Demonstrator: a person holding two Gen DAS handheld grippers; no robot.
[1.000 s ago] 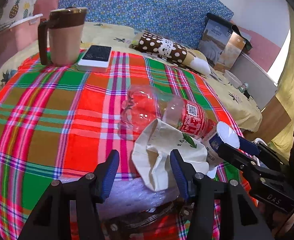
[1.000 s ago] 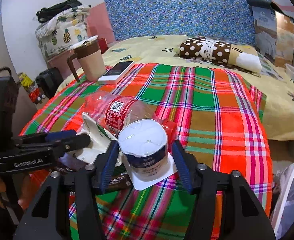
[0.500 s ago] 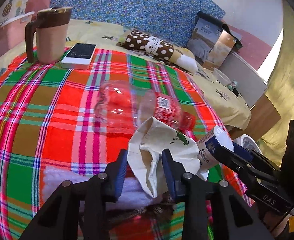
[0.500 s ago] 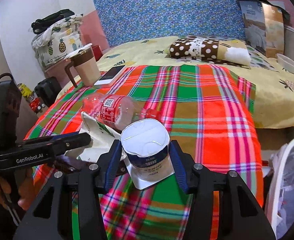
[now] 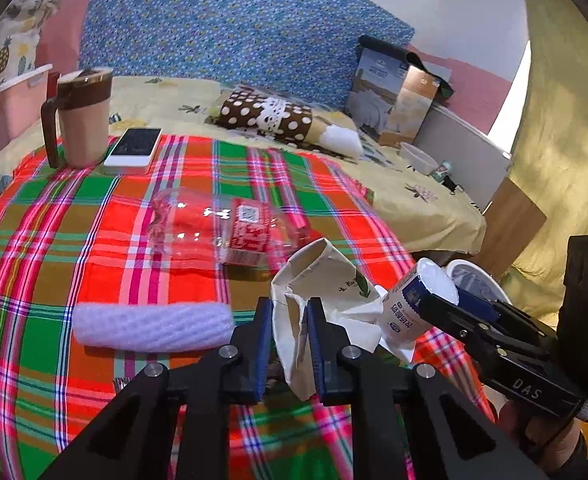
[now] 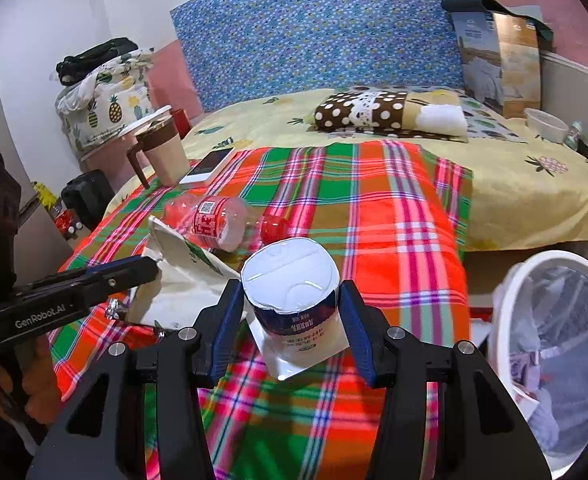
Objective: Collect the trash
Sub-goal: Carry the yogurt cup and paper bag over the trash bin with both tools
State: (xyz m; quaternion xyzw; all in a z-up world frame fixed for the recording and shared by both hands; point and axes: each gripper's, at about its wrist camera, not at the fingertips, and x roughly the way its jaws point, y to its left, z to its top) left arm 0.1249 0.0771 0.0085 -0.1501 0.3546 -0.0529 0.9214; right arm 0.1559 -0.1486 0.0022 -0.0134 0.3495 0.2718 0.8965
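Note:
My left gripper (image 5: 288,344) is shut on a crumpled white paper cup (image 5: 322,292) and holds it above the plaid cloth; the cup also shows in the right wrist view (image 6: 182,280). My right gripper (image 6: 290,332) is shut on a blue-and-white yogurt cup (image 6: 294,300), lifted off the cloth; the yogurt cup also shows in the left wrist view (image 5: 418,300). A crushed clear plastic bottle with a red label (image 5: 222,228) lies on the cloth. A white foam net sleeve (image 5: 150,326) lies near the front.
A white trash bin with a plastic liner (image 6: 554,328) stands on the floor at the right of the bed. A brown mug (image 5: 82,120) and a white phone (image 5: 134,146) sit at the far left of the plaid cloth (image 5: 54,240). A dotted pillow (image 5: 270,116) lies behind.
My left gripper has shut on the paper cup and lifted it, uncovering the foam sleeve. My right gripper has shut on the yogurt cup and raised it; the bin has come into view.

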